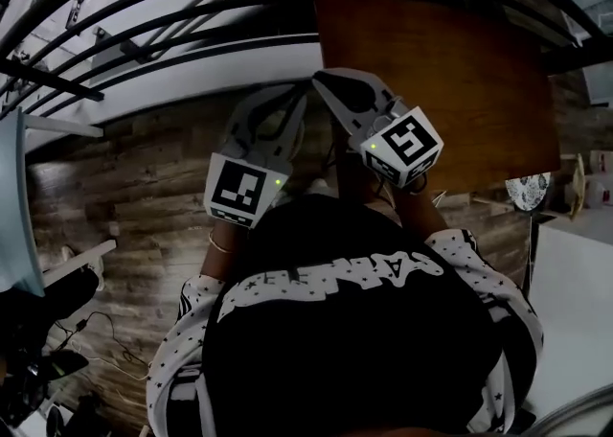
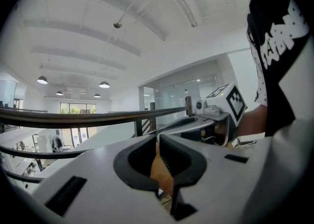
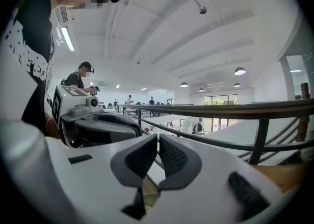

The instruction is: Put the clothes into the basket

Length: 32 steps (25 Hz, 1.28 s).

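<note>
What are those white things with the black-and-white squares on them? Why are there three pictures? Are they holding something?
They are grabbers that a person holds, one in each hand: the left gripper and the right gripper. Each has two jaws that pinch like tongs. The squared boxes are part of them. The head view comes from a camera on the person's head, looking down at their black shirt, a wooden floor and a brown table. The other two come from small cameras riding on each gripper, looking along its jaws toward a railing. Both pairs of jaws are pinched shut with nothing in them. No clothes or basket show anywhere.
</note>
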### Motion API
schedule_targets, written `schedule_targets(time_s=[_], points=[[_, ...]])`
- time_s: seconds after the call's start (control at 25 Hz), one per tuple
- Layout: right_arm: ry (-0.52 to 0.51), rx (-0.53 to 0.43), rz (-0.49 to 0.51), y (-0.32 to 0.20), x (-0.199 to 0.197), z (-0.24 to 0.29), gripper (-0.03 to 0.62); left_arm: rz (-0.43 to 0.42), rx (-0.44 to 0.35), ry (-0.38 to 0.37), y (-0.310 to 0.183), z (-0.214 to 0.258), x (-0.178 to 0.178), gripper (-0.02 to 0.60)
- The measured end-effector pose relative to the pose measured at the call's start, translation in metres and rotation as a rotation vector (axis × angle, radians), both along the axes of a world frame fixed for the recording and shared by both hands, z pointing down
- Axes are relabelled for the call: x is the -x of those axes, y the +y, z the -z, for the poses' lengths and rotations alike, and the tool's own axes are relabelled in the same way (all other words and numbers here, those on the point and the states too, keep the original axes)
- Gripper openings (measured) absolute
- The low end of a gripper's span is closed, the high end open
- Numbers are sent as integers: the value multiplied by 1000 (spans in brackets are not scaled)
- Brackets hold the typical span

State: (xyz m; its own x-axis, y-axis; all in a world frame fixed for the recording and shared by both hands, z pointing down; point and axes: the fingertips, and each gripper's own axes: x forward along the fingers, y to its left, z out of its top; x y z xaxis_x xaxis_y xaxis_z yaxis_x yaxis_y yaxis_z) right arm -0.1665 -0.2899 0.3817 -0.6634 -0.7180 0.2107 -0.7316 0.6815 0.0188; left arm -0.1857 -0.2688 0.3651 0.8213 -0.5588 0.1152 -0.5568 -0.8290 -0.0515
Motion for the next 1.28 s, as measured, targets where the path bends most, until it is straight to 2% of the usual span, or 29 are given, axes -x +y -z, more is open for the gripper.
schedule_targets(time_s=[0.08,0.28,0.36,0.44,0.52,0.68,0.8,0.96,1.12,1.28], points=[[-16,3,-3,4,5,4,34,-6,-4,14,4,3,5,32],[-66,19,-20,13,-17,9,32,-32,4,8,11,9,-11,32],[-99,33,-12,15,-29,9,32,-55,-24,-2,13,10,-23,32],[-109,42,-8,14,-55,4,32,-76,-33,-16,12,5,-50,32],[-125,46,-2,14,-78,0,32,-86,-13,-16,10,0,-75,32],[-93,64,-1,20,-93,-10,31,-108,8,-41,15,-9,-90,32],[-89,71,4,22,-109,-16,31,-80,59,-15,16,-17,-107,32],[-45,85,10,29,-110,-20,31,-62,89,-16,22,-20,-108,32],[-58,90,13,35,-111,-17,31,-65,121,-27,30,-23,-110,32],[-63,92,21,42,-112,-18,29,-62,119,-62,35,-25,-108,32]])
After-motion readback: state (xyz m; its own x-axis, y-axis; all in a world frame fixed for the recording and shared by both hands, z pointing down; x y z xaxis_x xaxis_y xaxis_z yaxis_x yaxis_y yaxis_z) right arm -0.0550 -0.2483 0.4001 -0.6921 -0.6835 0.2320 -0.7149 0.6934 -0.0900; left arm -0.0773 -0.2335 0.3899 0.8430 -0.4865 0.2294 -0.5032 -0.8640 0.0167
